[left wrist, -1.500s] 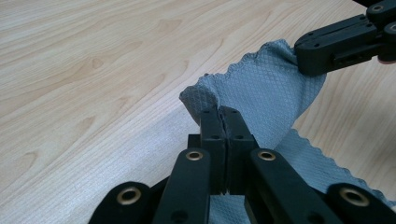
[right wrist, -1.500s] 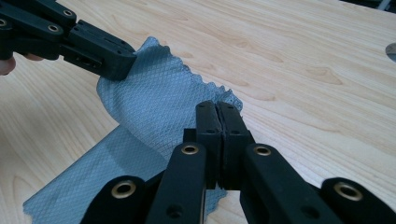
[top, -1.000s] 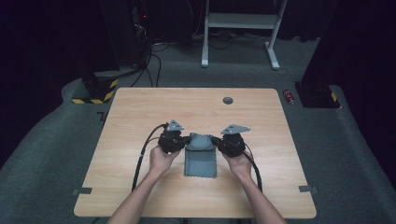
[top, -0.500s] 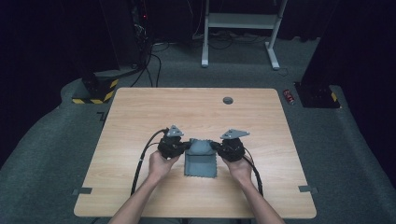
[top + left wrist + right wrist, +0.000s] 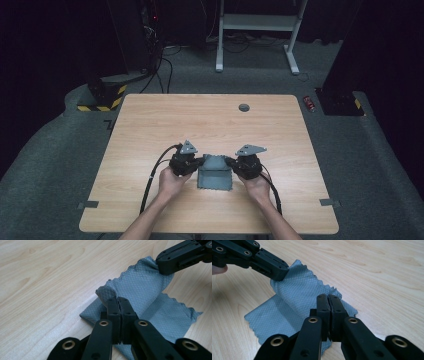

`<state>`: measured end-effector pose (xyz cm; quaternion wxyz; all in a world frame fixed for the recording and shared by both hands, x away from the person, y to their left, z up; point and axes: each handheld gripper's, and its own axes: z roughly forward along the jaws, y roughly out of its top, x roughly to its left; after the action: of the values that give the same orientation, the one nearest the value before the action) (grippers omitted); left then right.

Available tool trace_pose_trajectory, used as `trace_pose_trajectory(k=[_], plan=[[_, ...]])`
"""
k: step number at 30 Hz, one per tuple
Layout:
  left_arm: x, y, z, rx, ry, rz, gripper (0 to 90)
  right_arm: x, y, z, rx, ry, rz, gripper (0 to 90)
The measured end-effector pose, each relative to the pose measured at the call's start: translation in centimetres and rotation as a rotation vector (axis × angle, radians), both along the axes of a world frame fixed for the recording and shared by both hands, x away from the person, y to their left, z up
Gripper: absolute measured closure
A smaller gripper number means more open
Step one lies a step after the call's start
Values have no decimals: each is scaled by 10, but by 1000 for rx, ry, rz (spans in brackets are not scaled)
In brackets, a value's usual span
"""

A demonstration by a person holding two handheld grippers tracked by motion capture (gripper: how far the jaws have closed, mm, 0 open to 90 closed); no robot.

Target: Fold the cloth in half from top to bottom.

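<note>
A person is standing at the near edge of a pale wooden table (image 5: pixel 150 130), holding a two-jaw tool in each hand over a small grey cloth (image 5: pixel 215 175). The cloth is lying on the near half of the table, a little toward six o'clock from its centre, and its far edge is being held up off the wood while the near part is resting flat.

The left gripper (image 5: pixel 199 161) is sitting at about nine o'clock from the cloth, its jaws pressed together and pinching the far left corner of the fabric. In the left gripper view that gripper (image 5: pixel 119 300) is showing its two black jaws meeting with the cloth (image 5: pixel 147 287) bunched up right at their tips, a small fold rising just above them.

The right gripper (image 5: pixel 230 161) is sitting at about three o'clock from the cloth, jaws likewise squeezed together on the far right corner. In the right gripper view the right gripper (image 5: pixel 328 297) is biting the scalloped edge of the cloth (image 5: pixel 294 297), while the left gripper (image 5: pixel 279 273) is coming in from ten o'clock and clamping the opposite corner.

Between the two tools the lifted edge is hanging in a shallow sag. A small dark round grommet (image 5: pixel 244 107) is sitting in the tabletop at twelve o'clock, well apart from the cloth.
</note>
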<state>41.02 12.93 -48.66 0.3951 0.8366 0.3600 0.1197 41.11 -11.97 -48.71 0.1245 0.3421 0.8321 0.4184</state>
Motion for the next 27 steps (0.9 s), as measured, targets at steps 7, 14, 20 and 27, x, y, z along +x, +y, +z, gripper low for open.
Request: trace_pose_trajectory(k=[7,14,20,27], plan=[[-5,2,-5,-3,12,-1,886,-4,2,-5,-3,18,6,878],[-8,1,-10,-4,40,-12,883,-6,0,-10,4,46,9,874],[-11,1,-12,-15,54,-15,876,-8,-1,-13,-6,59,6,858],[-8,3,-13,-47,93,-5,763,-5,-3,-16,3,75,-1,856]])
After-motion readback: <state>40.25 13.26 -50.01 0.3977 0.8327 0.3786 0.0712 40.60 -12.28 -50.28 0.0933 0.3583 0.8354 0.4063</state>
